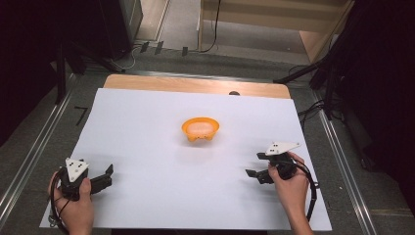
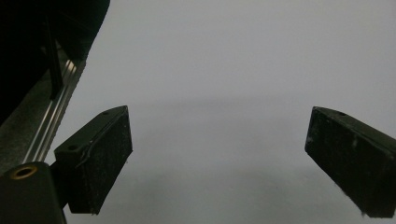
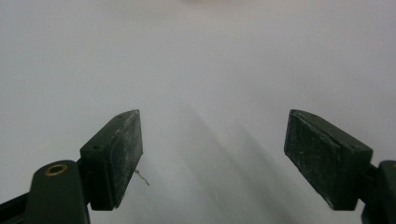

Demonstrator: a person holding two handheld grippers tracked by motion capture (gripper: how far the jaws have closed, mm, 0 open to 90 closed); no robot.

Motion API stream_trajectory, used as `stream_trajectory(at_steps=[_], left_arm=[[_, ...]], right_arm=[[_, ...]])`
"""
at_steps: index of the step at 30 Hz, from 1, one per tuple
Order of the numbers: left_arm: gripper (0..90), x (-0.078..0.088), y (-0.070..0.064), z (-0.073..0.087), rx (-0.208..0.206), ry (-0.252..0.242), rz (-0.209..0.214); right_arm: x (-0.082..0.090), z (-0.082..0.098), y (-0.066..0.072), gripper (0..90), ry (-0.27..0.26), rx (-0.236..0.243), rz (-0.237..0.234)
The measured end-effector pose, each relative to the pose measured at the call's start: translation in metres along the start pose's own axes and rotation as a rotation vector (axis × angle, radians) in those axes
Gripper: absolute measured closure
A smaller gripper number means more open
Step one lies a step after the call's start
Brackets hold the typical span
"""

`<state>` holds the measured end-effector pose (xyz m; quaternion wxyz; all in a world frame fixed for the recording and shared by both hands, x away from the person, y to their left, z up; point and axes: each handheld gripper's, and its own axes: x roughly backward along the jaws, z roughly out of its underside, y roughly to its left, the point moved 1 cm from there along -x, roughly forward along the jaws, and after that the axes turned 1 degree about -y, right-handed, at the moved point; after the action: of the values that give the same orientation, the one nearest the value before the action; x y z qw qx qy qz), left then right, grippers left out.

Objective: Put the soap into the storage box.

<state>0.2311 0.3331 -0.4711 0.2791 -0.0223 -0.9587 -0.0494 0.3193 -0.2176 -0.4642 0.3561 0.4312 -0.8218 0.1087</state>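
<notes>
An orange bowl (image 1: 200, 129) sits near the middle of the white sheet (image 1: 147, 147), with something pale inside it. My left gripper (image 1: 108, 175) is held low at the sheet's front left, open, nothing between its fingers (image 2: 100, 156). My right gripper (image 1: 254, 165) hovers at the front right, pointing left, well short of the bowl. Its jaws stand wide apart with only bare white sheet between the pads (image 3: 116, 154).
The white sheet covers a wooden table (image 1: 195, 84) whose far edge shows beyond it. Metal rails (image 1: 29, 156) run along both sides of the table. Dark stands and cables (image 1: 313, 73) crowd the far corners. A small dark spot (image 1: 234, 93) lies at the sheet's far edge.
</notes>
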Motion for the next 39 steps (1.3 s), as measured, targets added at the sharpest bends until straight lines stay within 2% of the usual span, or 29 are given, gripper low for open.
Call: stream_trajectory(at_steps=[13, 21, 29, 36, 39], left_arm=[[7.8, 0.000, 0.000, 0.000, -0.003, -0.003, 0.000], [7.8, 0.000, 0.000, 0.000, -0.003, -0.005, 0.001], [7.8, 0.000, 0.000, 0.000, -0.001, -0.005, 0.002], [7.8, 0.000, 0.000, 0.000, 0.000, -0.003, 0.004], [7.8, 0.000, 0.000, 0.000, 0.001, -0.004, 0.004]], right_arm=[[0.025, 0.041, -0.006, 19.6, -0.085, -0.068, 0.049], [0.042, 0.066, -0.010, 19.3, -0.129, -0.115, 0.094], [0.064, 0.092, -0.013, 18.8, -0.194, -0.169, 0.149], [0.084, 0.114, -0.016, 17.3, -0.277, -0.216, 0.209], [0.091, 0.121, -0.016, 16.6, -0.300, -0.226, 0.256]])
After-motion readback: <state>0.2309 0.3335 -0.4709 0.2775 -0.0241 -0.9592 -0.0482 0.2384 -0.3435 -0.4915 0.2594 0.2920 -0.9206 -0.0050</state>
